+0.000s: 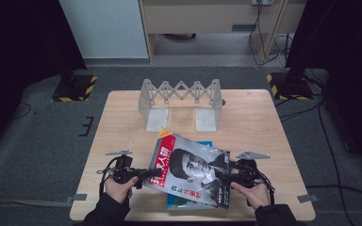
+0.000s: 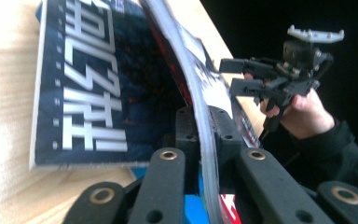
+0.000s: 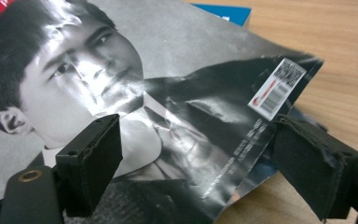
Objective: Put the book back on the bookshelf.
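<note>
A magazine [image 1: 191,169] with a black-and-white portrait and a red title band lies tilted over a blue book [image 1: 185,203] at the table's near edge. My left gripper [image 1: 147,174] is shut on the magazine's left edge; in the left gripper view its jaws [image 2: 204,122] clamp the curved magazine [image 2: 182,51], raised off the blue book [image 2: 84,84]. My right gripper [image 1: 225,175] sits at the magazine's right edge. In the right gripper view its jaws [image 3: 200,163] stand wide apart, one over the magazine cover [image 3: 168,93], one beside the barcode corner, pressing on nothing.
A grey scissor-lattice rack [image 1: 181,101] with two flat feet stands at the back middle of the wooden table [image 1: 264,122]. Black stands with yellow-and-black striped bases [image 1: 75,88] sit on the floor at both far corners. The person's other hand [image 2: 303,114] holds the right gripper.
</note>
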